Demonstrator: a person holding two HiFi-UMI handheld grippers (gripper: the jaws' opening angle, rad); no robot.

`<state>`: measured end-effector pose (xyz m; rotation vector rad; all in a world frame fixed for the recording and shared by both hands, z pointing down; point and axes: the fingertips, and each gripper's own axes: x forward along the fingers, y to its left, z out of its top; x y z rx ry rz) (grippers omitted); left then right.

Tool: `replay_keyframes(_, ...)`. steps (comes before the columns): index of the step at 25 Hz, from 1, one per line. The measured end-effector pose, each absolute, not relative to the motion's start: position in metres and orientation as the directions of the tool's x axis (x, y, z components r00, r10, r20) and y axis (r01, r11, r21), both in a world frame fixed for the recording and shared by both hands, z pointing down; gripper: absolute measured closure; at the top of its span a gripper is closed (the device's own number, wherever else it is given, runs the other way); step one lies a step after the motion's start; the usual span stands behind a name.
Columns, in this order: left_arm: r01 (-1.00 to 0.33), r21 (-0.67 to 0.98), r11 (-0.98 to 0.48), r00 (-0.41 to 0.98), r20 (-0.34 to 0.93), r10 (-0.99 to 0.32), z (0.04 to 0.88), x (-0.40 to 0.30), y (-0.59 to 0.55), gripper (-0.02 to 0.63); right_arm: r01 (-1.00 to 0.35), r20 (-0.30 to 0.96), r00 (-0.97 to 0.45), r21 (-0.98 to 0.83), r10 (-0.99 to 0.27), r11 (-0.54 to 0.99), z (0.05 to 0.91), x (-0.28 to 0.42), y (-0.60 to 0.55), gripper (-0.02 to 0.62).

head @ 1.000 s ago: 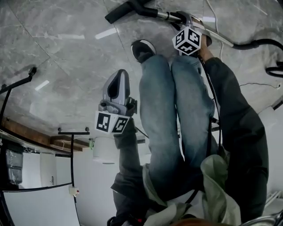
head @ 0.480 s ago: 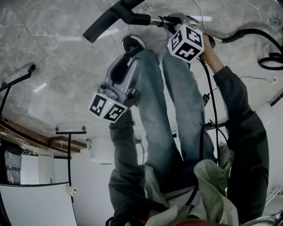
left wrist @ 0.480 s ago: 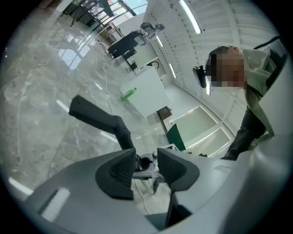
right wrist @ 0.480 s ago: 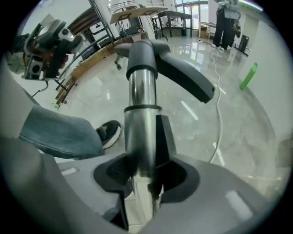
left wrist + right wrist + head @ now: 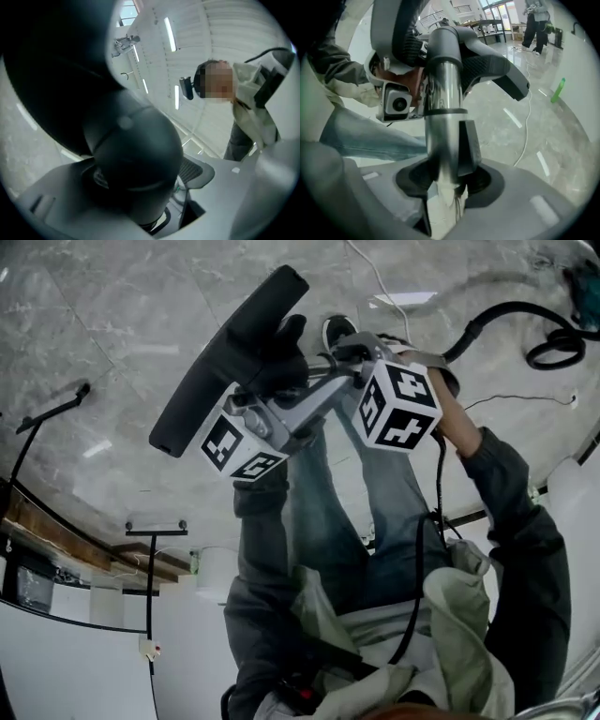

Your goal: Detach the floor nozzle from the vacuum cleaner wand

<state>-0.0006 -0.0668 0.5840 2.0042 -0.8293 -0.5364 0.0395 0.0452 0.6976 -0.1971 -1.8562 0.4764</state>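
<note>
Grey marbled floor point(image 5: 112, 315) lies under the wand point(image 5: 443, 108), which is held up clear of it above the person's blue-jeaned legs point(image 5: 375, 521).

The black floor nozzle point(image 5: 225, 352) is the long dark bar at the wand's far end, tilted, up off the floor. Its rounded dark neck point(image 5: 136, 154) joins the wand through a grey elbow point(image 5: 478, 61). As far as the views show, nozzle and wand are still joined.

A black hose point(image 5: 497, 315) curves away from the wand's other side and loops on the floor.

The wand itself is a bright metal tube with a dark rib down one side.

The left gripper point(image 5: 281, 362) point(image 5: 145, 187) is at the nozzle end of the wand. Its jaws have just been opening and stand wide apart with the nozzle's neck between them. One ribbed pad point(image 5: 192, 171) shows bare beside the neck, not pressed on it.

The right gripper point(image 5: 352, 352) point(image 5: 445, 187) is further back along the wand. Its jaws have just been closing and are clamped on the metal tube, which rises straight out from between them.

A white cord point(image 5: 527, 126) trails over the floor to one side of the wand. A small green bottle point(image 5: 556, 91) stands well beyond it.
</note>
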Motion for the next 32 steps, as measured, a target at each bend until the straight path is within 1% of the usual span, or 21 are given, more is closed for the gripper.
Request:
replay_keyframes(2, -0.257, 0.857, -0.447, 0.694, -0.158, -0.702, 0.555, 0.010, -0.063, 0.341, -0.079, 0.825, -0.393, -0.470, 0.406, 0.879, 0.672, 0.047, 0.051, 0.425)
replay_keyframes(3, -0.225, 0.848, -0.479, 0.705, -0.198, -0.681, 0.540, 0.013, -0.061, 0.408, -0.068, 0.796, -0.435, -0.496, 0.421, 0.866, 0.659, 0.049, 0.052, 0.425)
replay_keyframes(4, -0.210, 0.833, -0.512, 0.720, -0.223, -0.658, 0.525, 0.017, -0.060, 0.459, -0.057, 0.763, -0.482, -0.518, 0.430, 0.854, 0.644, 0.049, 0.053, 0.423)
replay_keyframes(7, -0.205, 0.781, -0.590, 0.769, -0.244, -0.591, 0.475, 0.031, -0.061, 0.460, -0.034, 0.685, -0.606, -0.530, 0.404, 0.847, 0.598, 0.050, 0.047, 0.423)
replay_keyframes(11, -0.226, 0.652, -0.724, 0.827, -0.264, -0.496, 0.398, 0.054, -0.059, 0.471, -0.048, 0.631, -0.735, -0.413, 0.247, 0.910, 0.535, 0.051, 0.027, 0.423)
replay_keyframes(12, -0.236, 0.622, -0.747, 0.834, -0.264, -0.484, 0.379, 0.055, -0.057, 0.472, -0.041, 0.592, -0.776, -0.393, 0.219, 0.918, 0.517, 0.049, 0.025, 0.423)
replay_keyframes(13, -0.244, 0.597, -0.764, 0.840, -0.264, -0.475, 0.359, 0.055, -0.054, 0.474, -0.013, 0.528, -0.821, -0.398, 0.218, 0.917, 0.496, 0.046, 0.027, 0.422)
replay_keyframes(14, -0.252, 0.575, -0.778, 0.843, -0.265, -0.468, 0.339, 0.054, -0.050, 0.474, 0.041, 0.446, -0.860, -0.425, 0.249, 0.904, 0.474, 0.043, 0.031, 0.411)
replay_keyframes(15, -0.258, 0.557, -0.790, 0.845, -0.266, -0.463, 0.319, 0.052, -0.045, 0.474, 0.118, 0.362, -0.880, -0.463, 0.309, 0.878, 0.451, 0.040, 0.037, 0.386)
replay_keyframes(16, -0.264, 0.541, -0.799, 0.847, -0.267, -0.460, 0.299, 0.049, -0.040, 0.474, 0.208, 0.294, -0.872, -0.502, 0.392, 0.840, 0.428, 0.036, 0.045, 0.376)
replay_keyframes(17, -0.270, 0.527, -0.806, 0.847, -0.269, -0.459, 0.279, 0.046, -0.035, 0.472, 0.299, 0.253, -0.834, -0.539, 0.490, 0.788, 0.408, 0.032, 0.055, 0.376)
replay_keyframes(19, -0.283, 0.506, -0.815, 0.842, -0.276, -0.464, 0.242, 0.038, -0.027, 0.474, 0.458, 0.207, -0.699, -0.605, 0.685, 0.651, 0.374, 0.025, 0.081, 0.379)
replay_keyframes(20, -0.290, 0.501, -0.815, 0.835, -0.283, -0.471, 0.225, 0.034, -0.024, 0.475, 0.519, 0.186, -0.629, -0.622, 0.755, 0.586, 0.360, 0.023, 0.094, 0.403)
replay_keyframes(21, -0.299, 0.502, -0.811, 0.825, -0.291, -0.484, 0.210, 0.029, -0.022, 0.480, 0.557, 0.170, -0.582, -0.629, 0.795, 0.542, 0.347, 0.020, 0.104, 0.441)
replay_keyframes(23, -0.316, 0.527, -0.789, 0.788, -0.317, -0.528, 0.186, 0.017, -0.021, 0.495, 0.554, 0.164, -0.579, -0.639, 0.798, 0.533, 0.324, 0.011, 0.117, 0.516)
replay_keyframes(24, -0.318, 0.550, -0.772, 0.767, -0.330, -0.551, 0.177, 0.011, -0.019, 0.497, 0.525, 0.172, -0.601, -0.651, 0.780, 0.548, 0.314, 0.006, 0.124, 0.526)
replay_keyframes(26, -0.298, 0.577, -0.761, 0.741, -0.363, -0.566, 0.154, 0.002, -0.009, 0.488, 0.475, 0.195, -0.632, -0.668, 0.750, 0.573, 0.291, -0.002, 0.136, 0.532)
replay_keyframes(27, -0.281, 0.565, -0.776, 0.739, -0.388, -0.550, 0.139, -0.001, -0.004, 0.477, 0.461, 0.216, -0.640, -0.659, 0.737, 0.594, 0.280, -0.006, 0.138, 0.532)
replay_keyframes(30, -0.271, 0.494, -0.826, 0.752, -0.427, -0.503, 0.094, -0.008, 0.009, 0.503, 0.425, 0.287, -0.681, -0.595, 0.674, 0.683, 0.249, -0.019, 0.138, 0.532)
replay_keyframes(32, -0.305, 0.488, -0.818, 0.743, -0.415, -0.524, 0.073, -0.009, 0.017, 0.511, 0.373, 0.320, -0.728, -0.558, 0.607, 0.741, 0.231, -0.024, 0.142, 0.531)
